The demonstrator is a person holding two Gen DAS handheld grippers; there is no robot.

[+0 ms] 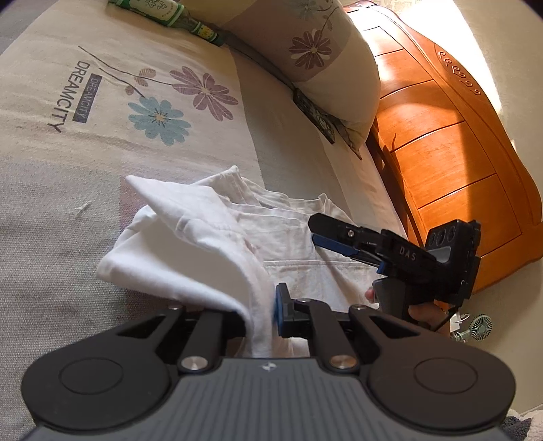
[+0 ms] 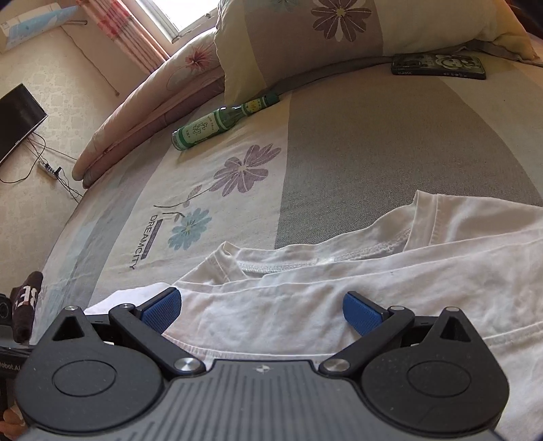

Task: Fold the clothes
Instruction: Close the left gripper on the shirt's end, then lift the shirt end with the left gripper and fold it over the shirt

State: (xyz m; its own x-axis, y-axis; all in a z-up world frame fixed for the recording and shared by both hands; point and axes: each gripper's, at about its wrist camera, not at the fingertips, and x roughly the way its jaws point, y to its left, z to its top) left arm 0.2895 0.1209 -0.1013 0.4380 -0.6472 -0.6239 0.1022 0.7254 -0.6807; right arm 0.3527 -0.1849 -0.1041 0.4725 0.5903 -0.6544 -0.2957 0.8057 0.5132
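A white T-shirt (image 1: 210, 244) lies partly folded on the bed, and it fills the lower right of the right wrist view, white T-shirt (image 2: 373, 271). My left gripper (image 1: 261, 315) is shut on a lifted fold of that shirt, the cloth draping up between its pads. The right gripper (image 1: 317, 229) reaches in from the right over the shirt, held by a hand (image 1: 420, 312). In its own view my right gripper (image 2: 261, 308) stands open just above the shirt's hem, with nothing pinched between its blue pads (image 2: 161, 310).
The bedsheet (image 2: 356, 146) is grey and cream with printed flowers. A green glass bottle (image 2: 210, 123) lies near the pillow (image 2: 339, 27). A dark phone case (image 2: 437, 66) rests by the pillow. An orange wooden headboard (image 1: 451, 142) borders the bed. A dark cloth (image 2: 27, 302) lies at the left edge.
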